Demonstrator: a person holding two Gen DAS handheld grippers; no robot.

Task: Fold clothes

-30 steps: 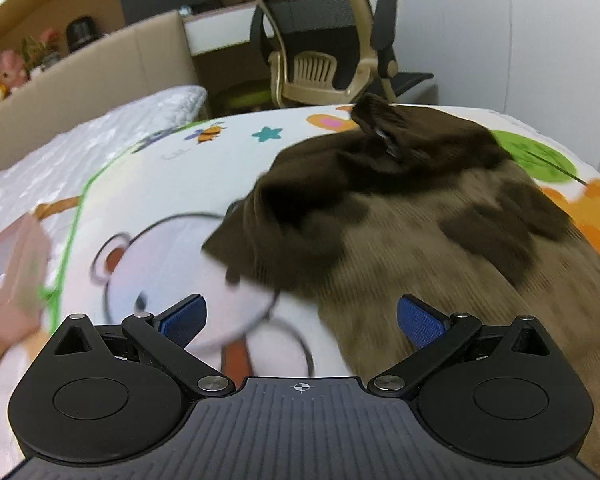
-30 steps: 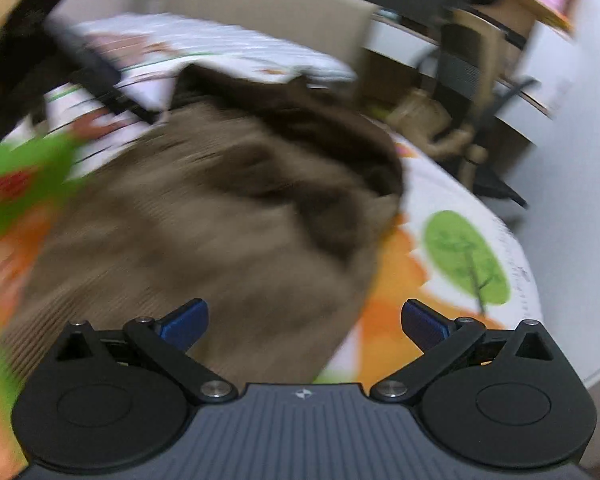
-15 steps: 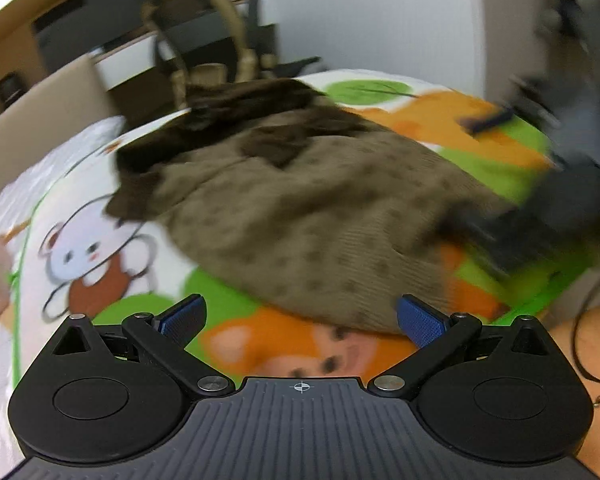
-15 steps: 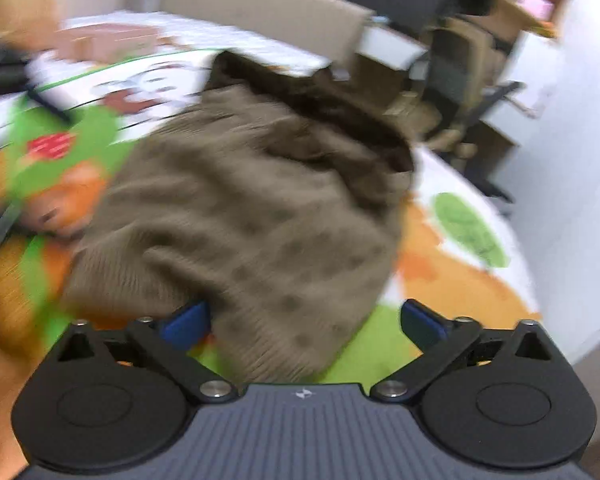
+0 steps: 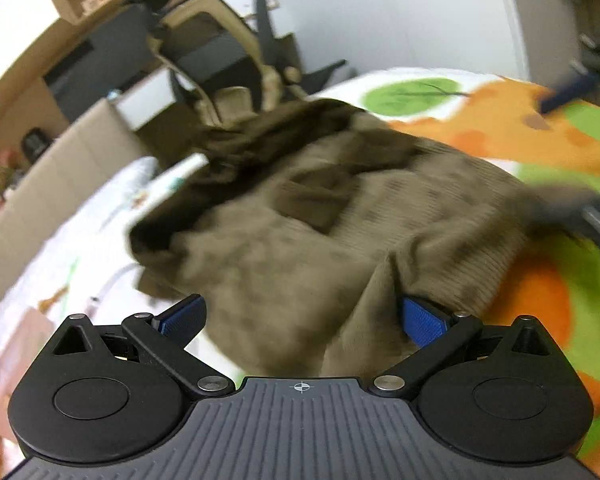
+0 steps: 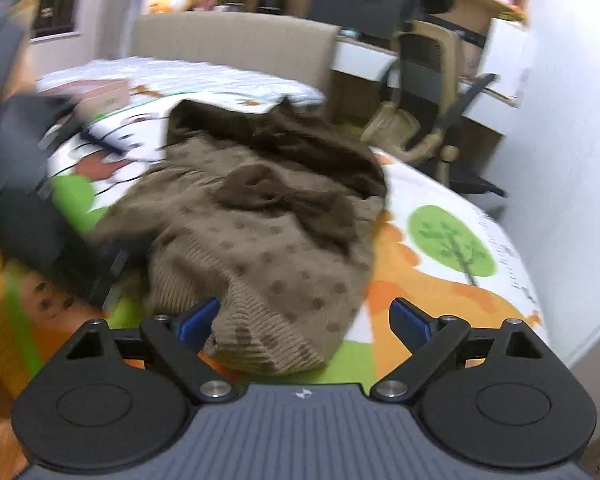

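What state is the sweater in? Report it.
Bunched, not folded: the sweater lies in a crumpled heap on the bed, hem rumpled.

The sweater point(image 6: 260, 240) lies crumpled on the blanket point(image 6: 440, 292), which covers the bed point(image 6: 204, 76). In the right wrist view, the sweater's near hem lies between the spread fingers of the right gripper point(image 6: 305, 318), nearer the left finger; the left gripper point(image 6: 52, 216) sits at the sweater's left edge. In the left wrist view, the sweater's near edge lies between the spread fingers of the left gripper point(image 5: 302, 316), with a fold against the right finger. The headboard point(image 6: 236, 52) stands behind the bed. The chair point(image 6: 424, 92) stands beyond the bed's far right corner, before the desk point(image 6: 364, 60).
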